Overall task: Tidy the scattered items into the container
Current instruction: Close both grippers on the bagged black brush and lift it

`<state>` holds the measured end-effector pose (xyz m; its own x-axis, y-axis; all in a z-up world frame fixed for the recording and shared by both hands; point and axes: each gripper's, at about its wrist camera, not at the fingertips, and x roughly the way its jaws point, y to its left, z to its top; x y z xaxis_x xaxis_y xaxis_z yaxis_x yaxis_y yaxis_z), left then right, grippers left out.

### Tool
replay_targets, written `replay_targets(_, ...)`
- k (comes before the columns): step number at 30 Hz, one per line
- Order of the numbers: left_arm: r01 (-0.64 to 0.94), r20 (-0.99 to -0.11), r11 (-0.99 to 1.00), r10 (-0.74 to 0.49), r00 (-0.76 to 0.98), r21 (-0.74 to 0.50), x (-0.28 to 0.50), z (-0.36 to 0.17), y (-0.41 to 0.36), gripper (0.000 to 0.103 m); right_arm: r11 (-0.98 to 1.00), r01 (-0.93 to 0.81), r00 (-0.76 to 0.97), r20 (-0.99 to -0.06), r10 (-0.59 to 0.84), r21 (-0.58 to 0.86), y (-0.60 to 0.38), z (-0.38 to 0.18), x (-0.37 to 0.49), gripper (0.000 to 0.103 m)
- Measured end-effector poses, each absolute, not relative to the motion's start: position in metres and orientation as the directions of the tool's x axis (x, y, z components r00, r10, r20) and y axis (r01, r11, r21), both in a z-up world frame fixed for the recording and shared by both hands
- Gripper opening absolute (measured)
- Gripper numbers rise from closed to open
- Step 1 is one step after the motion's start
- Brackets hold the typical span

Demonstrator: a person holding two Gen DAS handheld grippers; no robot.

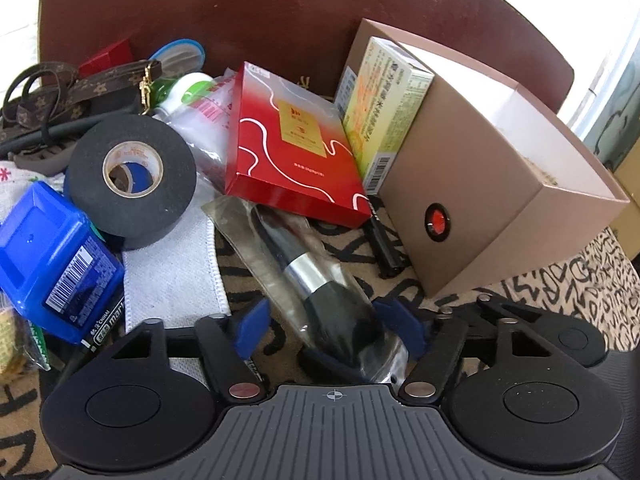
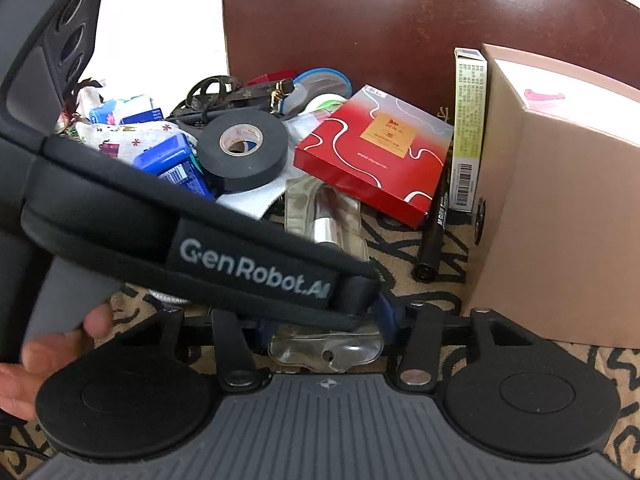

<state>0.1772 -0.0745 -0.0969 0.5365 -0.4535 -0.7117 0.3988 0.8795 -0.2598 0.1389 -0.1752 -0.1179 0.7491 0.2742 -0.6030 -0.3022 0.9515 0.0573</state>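
Far left in the left wrist view: a blue plastic box (image 1: 56,264) lying tilted with barcode up, a marker partly under it. Just right of it, a black tape roll (image 1: 130,176) resting on a white cloth (image 1: 172,276). Behind these, a brown monogram strap (image 1: 76,92) and a small white bottle with green on it (image 1: 188,90). Centre stage: a makeup brush in a clear sleeve (image 1: 316,280), long axis running from upper left to lower right, bristle end nearest the camera and lying right between the blue pads (image 1: 250,328) of the left gripper (image 1: 328,330). Fingers apart, bracketing the bagged bristle head, not yet pinched on it (pads look close to the plastic, contact not certain). Further right, a flat red box (image 1: 292,148) overlapping the sleeve's far end, then a black pen (image 1: 380,240), then a yellow-green carton (image 1: 384,116) leaning against the tan container (image 1: 476,184), open at the top and just right of the claw. In the right wrist view, the right gripper (image 2: 324,328) sits just behind the sleeve's clear near end, largely hidden by the other device's strap; open or closed, cannot tell. Left hand clearly nearer. Likely next: close across the brush's short axis, lift clear of the red box, swing right to the container.
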Motion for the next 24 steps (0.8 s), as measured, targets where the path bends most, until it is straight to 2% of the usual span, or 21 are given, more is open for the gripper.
replay_targets(2,0.396,-0.715,0.882,-0.447,0.538,-0.254,0.174,-0.096,-0.076,0.056,0.952,-0.304,0.747,-0.609,0.269,0.048,-0.175,-0.117,0.136,0.053)
replay_targets(5,0.396,-0.720,0.883,-0.445,0.533,-0.253,0.164,-0.095,-0.078,0.055,0.952,-0.302,0.746,-0.611,0.264,0.042,-0.176,-0.116,0.126,0.053)
replay_targets(24,0.403,-0.760,0.884,-0.427,0.490,-0.237,0.064,-0.092,-0.097,0.055,0.957,-0.283,0.729,-0.635,0.256,0.061,-0.196,-0.109,0.026,0.054)
